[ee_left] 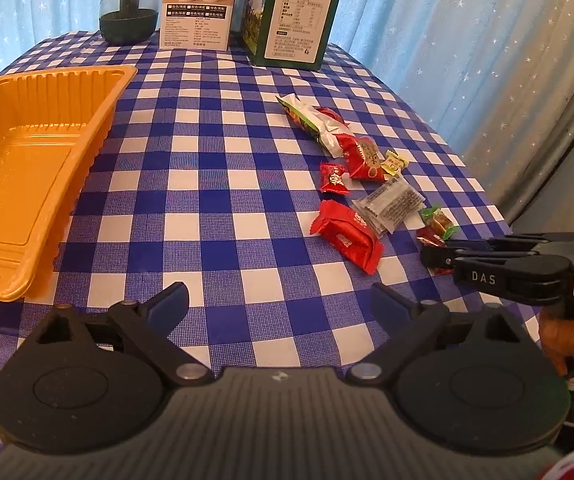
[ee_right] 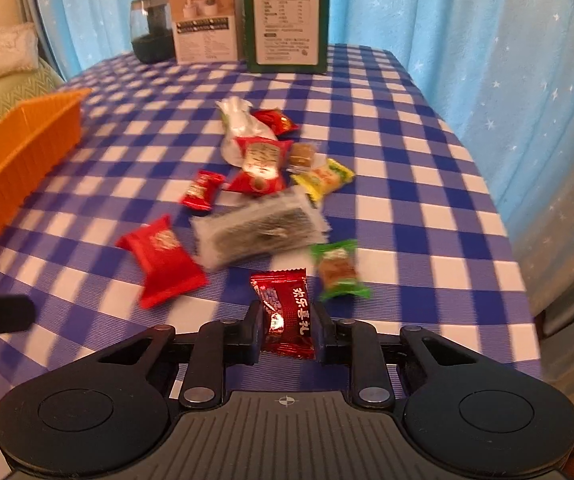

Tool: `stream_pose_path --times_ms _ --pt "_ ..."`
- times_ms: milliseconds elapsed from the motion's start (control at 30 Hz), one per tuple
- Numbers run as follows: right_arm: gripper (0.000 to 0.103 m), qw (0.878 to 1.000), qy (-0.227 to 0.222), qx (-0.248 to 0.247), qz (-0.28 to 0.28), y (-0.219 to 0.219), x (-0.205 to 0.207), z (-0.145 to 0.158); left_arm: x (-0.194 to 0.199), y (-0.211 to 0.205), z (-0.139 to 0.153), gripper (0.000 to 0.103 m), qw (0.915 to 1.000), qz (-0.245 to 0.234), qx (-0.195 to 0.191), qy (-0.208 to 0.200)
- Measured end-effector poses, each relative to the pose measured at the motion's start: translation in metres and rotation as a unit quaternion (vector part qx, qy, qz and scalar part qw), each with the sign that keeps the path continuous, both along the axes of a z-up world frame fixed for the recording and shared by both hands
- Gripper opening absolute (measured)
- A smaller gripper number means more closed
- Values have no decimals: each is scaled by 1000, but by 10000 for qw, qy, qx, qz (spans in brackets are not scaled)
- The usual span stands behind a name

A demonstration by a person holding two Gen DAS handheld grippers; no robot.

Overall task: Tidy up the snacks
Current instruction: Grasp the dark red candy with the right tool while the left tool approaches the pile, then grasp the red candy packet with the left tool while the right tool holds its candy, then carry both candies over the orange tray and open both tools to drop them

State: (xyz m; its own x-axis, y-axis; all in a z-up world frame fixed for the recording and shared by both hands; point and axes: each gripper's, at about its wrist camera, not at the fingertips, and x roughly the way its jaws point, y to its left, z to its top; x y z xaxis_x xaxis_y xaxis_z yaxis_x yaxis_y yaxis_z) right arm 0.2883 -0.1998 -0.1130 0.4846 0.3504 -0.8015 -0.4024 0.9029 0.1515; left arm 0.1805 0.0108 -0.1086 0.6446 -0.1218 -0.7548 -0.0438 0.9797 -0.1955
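Note:
A pile of wrapped snacks lies on the blue checked tablecloth: a red packet, a clear packet, a green-wrapped candy and several more behind. My right gripper is shut on a dark red candy at the near edge of the pile, its pads against both sides of the wrapper. In the left wrist view the right gripper reaches in from the right. My left gripper hangs open over bare cloth, short of the pile. An empty orange tray sits at the left.
At the table's far edge stand a green box, a white box and a dark glass jar. A blue starred curtain hangs behind and to the right. The table's right edge runs close beside the snacks.

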Motion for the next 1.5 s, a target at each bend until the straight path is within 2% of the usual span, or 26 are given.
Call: stream_pose_path --times_ms 100,233,300,367,433,600,667,767,800,867,1000,1133,1267,1500 --pt "25 9998 -110 158 36 9 -2 7 1 1 0 93 10000 31 -38 -13" --pt "25 9993 -288 -117 183 28 2 5 3 6 1 92 9999 67 -76 -18" --pt "25 9989 -206 -144 395 38 3 1 5 8 1 92 9999 93 -82 -14" --pt "25 9970 -44 264 729 42 2 0 7 11 0 92 9999 123 -70 -2" --pt "25 9947 85 656 781 41 0 1 10 14 -2 92 9999 125 -79 22" --pt "25 9963 67 753 405 32 3 4 23 12 -11 92 9999 22 -138 0" --pt "25 9968 55 770 205 28 2 7 31 6 -15 88 9999 -93 -102 -55" --pt "25 9967 54 792 -145 19 0 8 44 -4 -18 74 9994 -302 -122 -146" --pt "25 9965 37 801 -237 16 0 10 48 -9 -19 66 9990 -375 -127 -213" --pt "25 9962 -24 782 -380 12 1 11 57 -18 -20 60 9984 -461 -35 -317" --pt "25 9950 -87 808 -580 4 3 14 74 -34 -28 49 9980 -560 28 -308" --pt "24 9947 -91 789 -650 1 4 15 82 -42 -37 28 9974 -614 299 -235" --pt "24 9941 -124 807 -712 1 4 16 75 -36 -36 24 9973 -593 377 -216" --pt "24 9937 -294 970 -471 26 1 33 50 -11 -12 24 9967 -531 534 -303"
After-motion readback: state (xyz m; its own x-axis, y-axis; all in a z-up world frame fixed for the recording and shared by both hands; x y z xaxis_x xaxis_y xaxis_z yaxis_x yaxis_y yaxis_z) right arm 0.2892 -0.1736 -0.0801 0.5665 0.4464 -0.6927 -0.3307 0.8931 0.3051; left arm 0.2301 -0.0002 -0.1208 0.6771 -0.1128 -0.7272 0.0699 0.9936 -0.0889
